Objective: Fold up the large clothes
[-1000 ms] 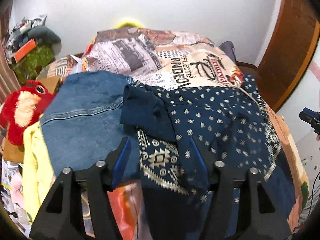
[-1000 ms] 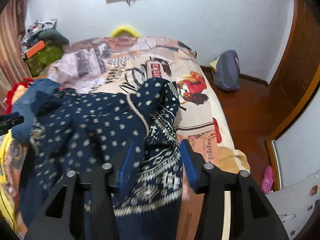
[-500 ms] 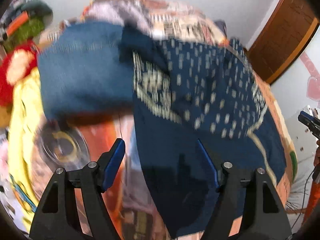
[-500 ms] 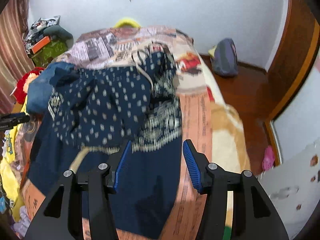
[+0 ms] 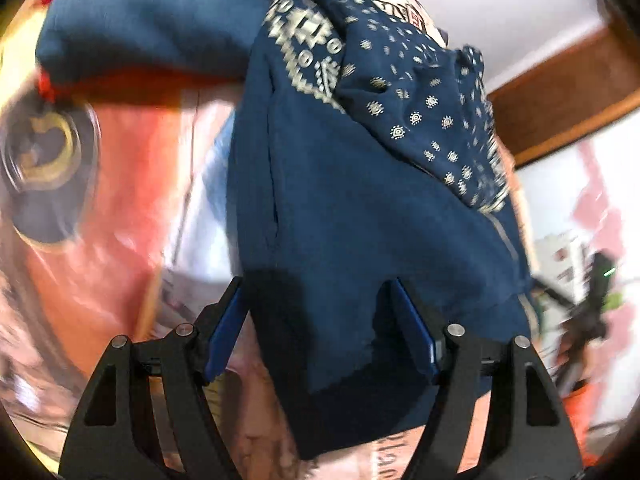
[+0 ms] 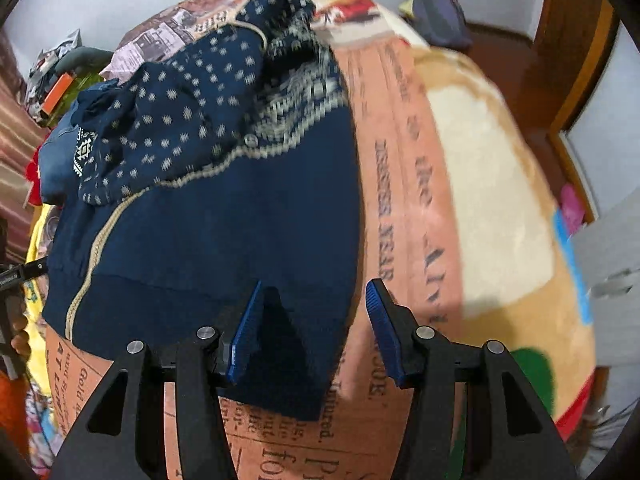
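Note:
A navy sweater (image 5: 360, 200) with a cream pattern lies spread on the bed, its dotted hood (image 6: 180, 120) bunched over the far part. My left gripper (image 5: 315, 284) points steeply down over the near hem, open, with plain navy cloth below the gap and neither pad pressing on it. My right gripper (image 6: 315, 284) hangs open over the hem's right corner (image 6: 288, 360), its right finger above the blanket. In the left wrist view the right gripper's body (image 5: 588, 312) shows blurred at the right edge.
A printed orange and cream blanket (image 6: 404, 208) covers the bed. Blue denim (image 5: 140, 20) and a yellow cloth (image 6: 38, 232) lie to the sweater's left. A purple bag (image 6: 440, 8) sits on the floor beyond the bed, near a wooden door (image 6: 572, 40).
Both grippers have tipped down and sunk toward the sweater's near hem. The sweater, bunched up by the fingers a second ago, now lies spread flat. The left jaws stand a little wider.

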